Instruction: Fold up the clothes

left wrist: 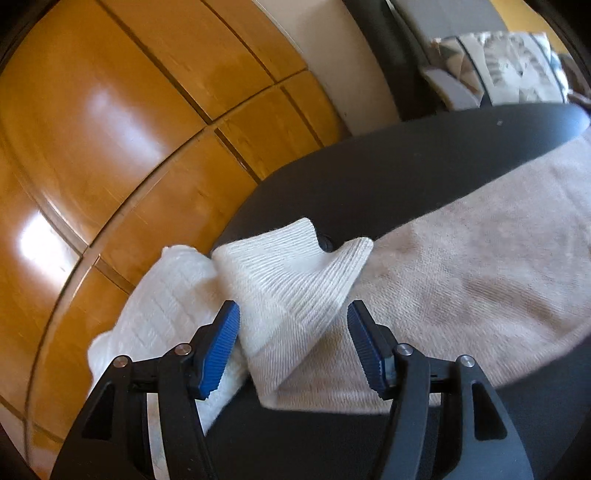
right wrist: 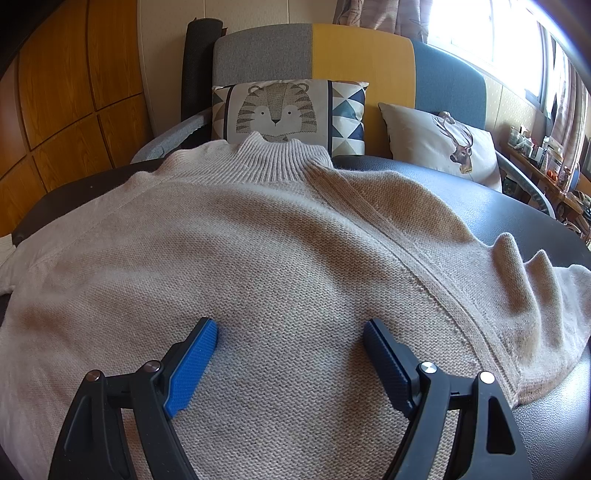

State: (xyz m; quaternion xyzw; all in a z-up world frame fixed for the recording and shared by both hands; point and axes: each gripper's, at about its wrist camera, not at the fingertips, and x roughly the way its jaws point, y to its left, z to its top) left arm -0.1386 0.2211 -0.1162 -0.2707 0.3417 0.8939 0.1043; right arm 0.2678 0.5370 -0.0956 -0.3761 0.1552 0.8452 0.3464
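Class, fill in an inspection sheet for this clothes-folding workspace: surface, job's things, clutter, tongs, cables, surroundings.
Surface: dark round table, mostly covered.
Job's things: beige knit sweater spread flat, collar away from the camera; its ribbed cuff lies folded at the table edge.
Clutter: white textured cloth beside the cuff, hanging over the edge.
Tongs: left tongs open, cuff between the pads, not pressed; right tongs open over the sweater body.
Cables: nothing seen.
Surroundings: wooden panels; sofa with tiger cushion and deer cushion; bright window.

Beige sweater [right wrist: 280, 236], blue-padded right gripper [right wrist: 290, 332]
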